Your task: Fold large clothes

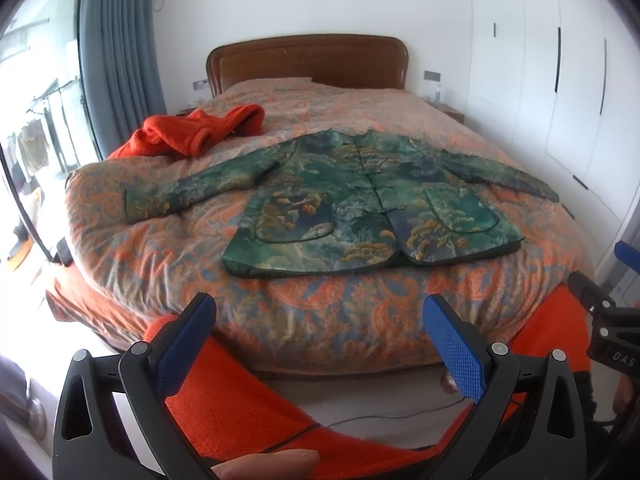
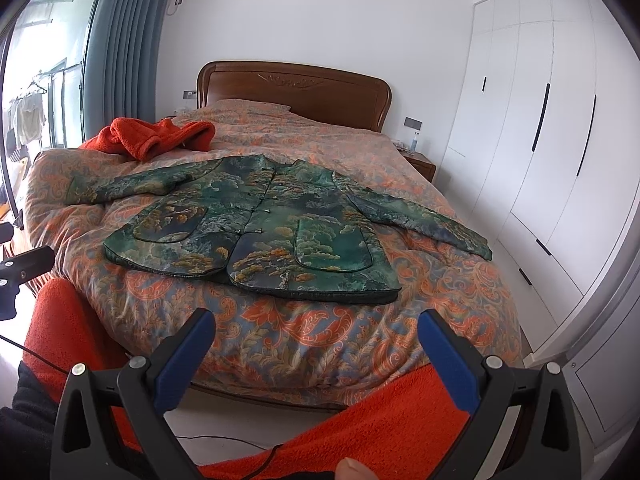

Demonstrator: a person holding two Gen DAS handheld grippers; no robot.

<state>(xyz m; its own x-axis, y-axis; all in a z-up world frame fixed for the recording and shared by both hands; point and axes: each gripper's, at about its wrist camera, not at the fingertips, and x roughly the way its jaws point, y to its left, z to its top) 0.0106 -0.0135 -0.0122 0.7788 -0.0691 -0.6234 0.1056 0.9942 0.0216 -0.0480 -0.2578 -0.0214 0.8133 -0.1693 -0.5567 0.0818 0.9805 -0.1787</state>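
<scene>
Bed [image 1: 312,320] with orange paisley quilt and wooden headboard [image 1: 308,60], white wardrobe [image 2: 540,128] at 3 o'clock, grey curtain [image 2: 120,48] at 10, green jacket [image 1: 360,196] spread flat mid-bed, orange garment [image 1: 192,130] at 11, left gripper [image 1: 320,320] and right gripper [image 2: 318,332] wide apart, empty, at the bed's foot.

My right tool [image 1: 600,304] shows only partly, cut by the left view's edge. The orange garment [image 2: 160,136] lies bunched, its shape unreadable. Beyond the window [image 2: 28,120], hanging laundry blurs out. The nightstand bottle [image 2: 415,141] is too small to identify.
</scene>
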